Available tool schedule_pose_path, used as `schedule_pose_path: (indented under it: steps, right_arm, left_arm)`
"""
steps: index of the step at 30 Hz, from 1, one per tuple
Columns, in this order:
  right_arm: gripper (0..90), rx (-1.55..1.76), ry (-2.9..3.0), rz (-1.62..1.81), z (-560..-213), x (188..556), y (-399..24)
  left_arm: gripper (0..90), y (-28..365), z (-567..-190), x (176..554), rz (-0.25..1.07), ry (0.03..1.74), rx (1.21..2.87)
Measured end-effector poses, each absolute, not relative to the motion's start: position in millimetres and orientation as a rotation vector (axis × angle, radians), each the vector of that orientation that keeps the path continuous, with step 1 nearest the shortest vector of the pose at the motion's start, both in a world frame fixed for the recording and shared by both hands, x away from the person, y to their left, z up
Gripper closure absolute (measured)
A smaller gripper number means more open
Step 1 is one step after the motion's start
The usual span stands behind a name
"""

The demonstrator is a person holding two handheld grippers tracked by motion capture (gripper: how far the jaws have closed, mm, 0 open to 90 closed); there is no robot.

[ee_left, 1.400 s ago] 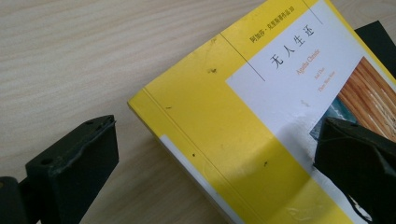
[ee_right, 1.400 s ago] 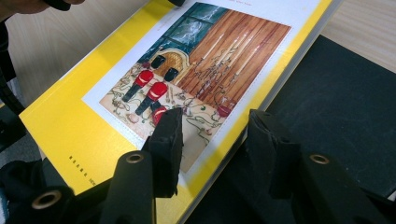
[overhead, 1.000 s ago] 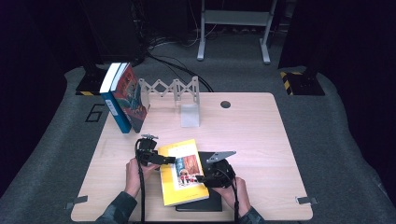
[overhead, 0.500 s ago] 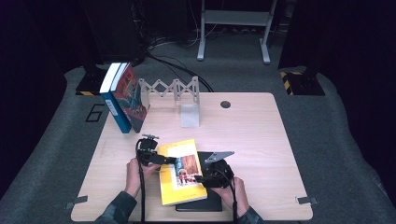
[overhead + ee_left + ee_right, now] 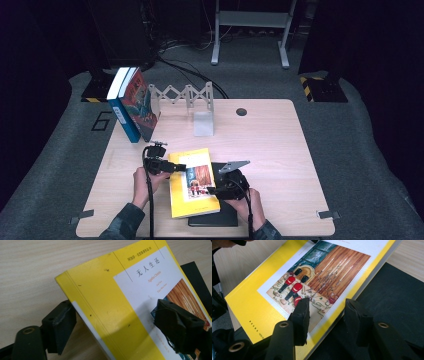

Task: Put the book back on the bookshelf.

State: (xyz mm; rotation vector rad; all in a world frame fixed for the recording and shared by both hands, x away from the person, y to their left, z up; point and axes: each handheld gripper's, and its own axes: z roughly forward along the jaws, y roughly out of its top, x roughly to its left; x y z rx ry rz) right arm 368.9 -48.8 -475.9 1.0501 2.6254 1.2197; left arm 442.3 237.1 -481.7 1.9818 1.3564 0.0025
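A yellow paperback (image 5: 181, 199) with a picture on its cover lies partly on a flat black book (image 5: 220, 216) near the table's front edge. My left gripper (image 5: 179, 167) reaches in from the left. Its jaws have just been closing, with the book's spine edge (image 5: 75, 293) between them. In the left gripper view (image 5: 113, 306) one pad touches under the spine and the other sits on the cover. My right gripper (image 5: 212, 190) grips the opposite long edge. In the right gripper view (image 5: 328, 302) one jaw rests on the cover (image 5: 254, 305) and the other meets the underside, holding that edge above the black book (image 5: 392, 302).
Two books (image 5: 134, 104) stand leaning at the back left of the wooden table (image 5: 280, 165). A grey folding rack (image 5: 182, 94) stretches to a white bookend (image 5: 203, 123). A cable hole (image 5: 241, 111) lies farther back. The table's right half is bare wood.
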Motion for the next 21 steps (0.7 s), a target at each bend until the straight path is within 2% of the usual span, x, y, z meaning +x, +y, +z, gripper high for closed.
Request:
schedule_pose_path:
  steps: [12, 15, 21]
  right_arm:
    - [56.0, 1.031, 2.633, 1.216, -475, 373, -47]
    - [56.1, 1.039, 2.632, 1.220, -476, 374, -46]
    - [56.2, 1.060, 2.646, 1.214, -475, 375, -44]
  left_arm:
    - [32.8, 234, -464, 441, 0.124, 1.341, 2.045]
    - [38.9, 236, -459, 441, 0.142, 1.332, 2.042]
    - [42.0, 235, -449, 438, 0.199, 1.325, 2.073]
